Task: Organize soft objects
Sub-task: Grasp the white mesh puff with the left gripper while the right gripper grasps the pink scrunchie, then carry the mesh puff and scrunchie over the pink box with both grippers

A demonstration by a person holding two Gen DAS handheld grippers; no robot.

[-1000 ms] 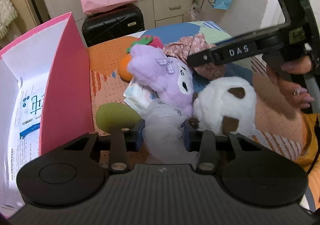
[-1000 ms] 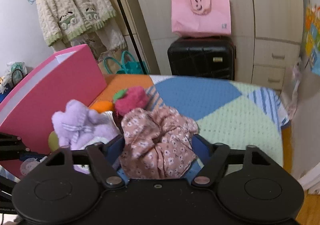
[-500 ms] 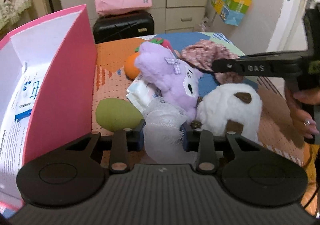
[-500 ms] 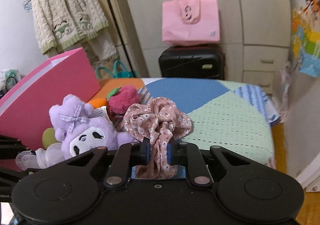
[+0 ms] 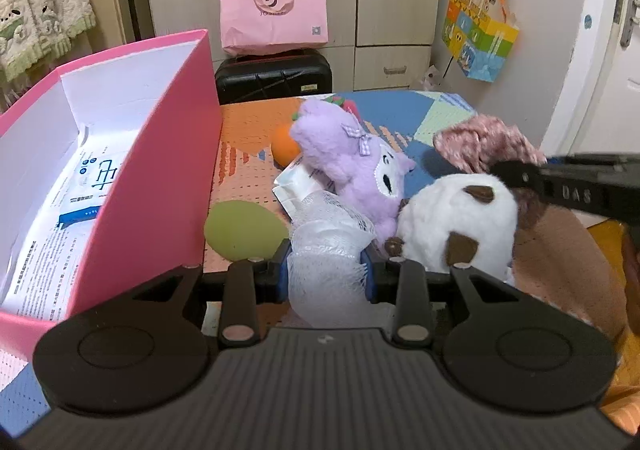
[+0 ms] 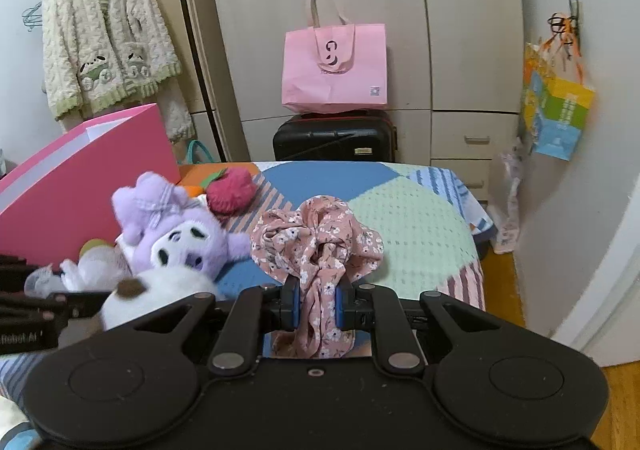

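Observation:
My left gripper (image 5: 325, 274) is shut on a white mesh bath pouf (image 5: 328, 246) and holds it above the quilt beside the open pink box (image 5: 152, 169). My right gripper (image 6: 318, 306) is shut on a pink floral scrunchie (image 6: 320, 242), lifted off the bed; the scrunchie also shows in the left wrist view (image 5: 484, 141). A purple plush (image 5: 352, 165), a white plush with brown patches (image 5: 456, 221), a green sponge (image 5: 244, 230), an orange ball (image 5: 284, 147) and a red strawberry plush (image 6: 232, 189) lie on the quilt.
The pink box holds printed sheets and a wipes pack (image 5: 92, 177). A tissue pack (image 5: 296, 185) lies under the purple plush. A black suitcase (image 6: 336, 137) with a pink tote bag (image 6: 334, 65) stands beyond the bed. The patchwork quilt (image 6: 420, 226) stretches to the right.
My right gripper closed on the scrunchie and lifted it. My left gripper, still holding the pouf, rose and pulled back, so the box interior shows more.

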